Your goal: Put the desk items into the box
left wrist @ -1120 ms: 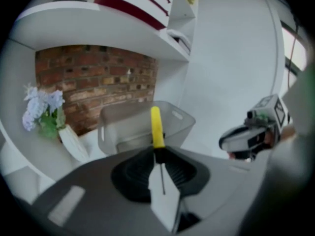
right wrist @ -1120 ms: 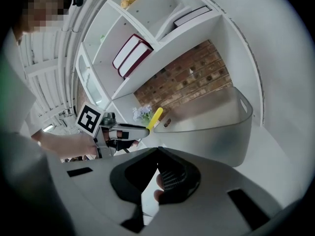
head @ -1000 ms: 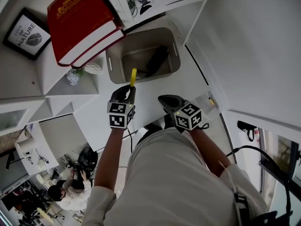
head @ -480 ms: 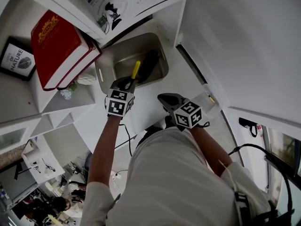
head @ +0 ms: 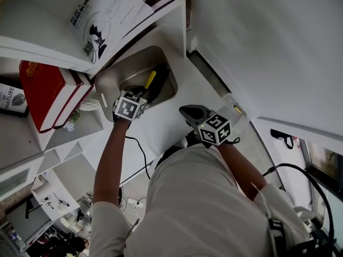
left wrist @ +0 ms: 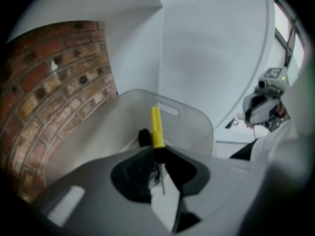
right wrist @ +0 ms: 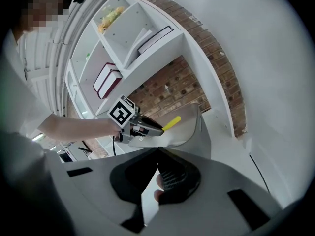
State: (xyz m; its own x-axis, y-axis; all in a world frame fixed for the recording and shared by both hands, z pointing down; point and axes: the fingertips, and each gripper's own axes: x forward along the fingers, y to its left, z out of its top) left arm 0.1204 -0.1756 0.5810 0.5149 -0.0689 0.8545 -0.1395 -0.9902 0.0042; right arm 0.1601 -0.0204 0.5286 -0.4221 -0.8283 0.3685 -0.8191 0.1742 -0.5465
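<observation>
Place: a study or office corner, set up inside a larger workroom.
Shelving: white shelves carry red books, a leaning booklet and a framed print.
Work surface: a plain white table.
Wall: a brick-pattern wall stands behind it.
Beyond: cluttered desks and a loose cable show low at the left.

In the head view the left tool and its yellow-handled screwdriver partly cover a dark item lying in the box, too hidden to name. The framed print is cut by the left edge.
</observation>
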